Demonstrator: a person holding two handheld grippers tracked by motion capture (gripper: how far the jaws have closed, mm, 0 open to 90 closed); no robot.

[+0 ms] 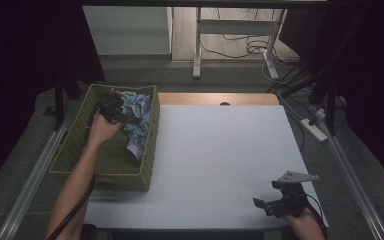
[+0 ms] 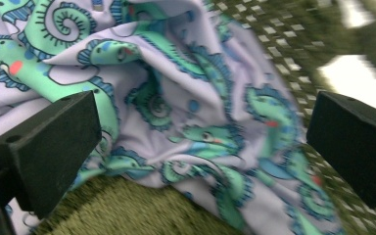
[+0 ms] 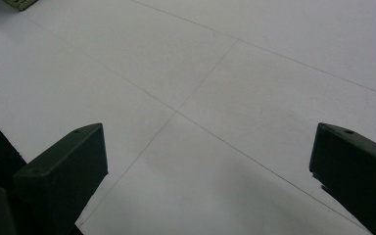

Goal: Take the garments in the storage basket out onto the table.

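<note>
Cloth [image 2: 186,98] with sea-horse print lay bunched in green basket [image 1: 75,165], right between wide-open jaws of left gripper [image 2: 200,142]. Not grabbed yet, not lifted out yet. Right gripper [image 3: 205,166] waited wide open, holding nothing, over white table [image 3: 254,73]

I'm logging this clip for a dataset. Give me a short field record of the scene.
surface: white table
container: green woven basket, at the table's left
contents: patterned cloth, lilac with green swirls
left gripper: open, inside the basket, over the cloth
right gripper: open, above bare table, near right corner
</note>
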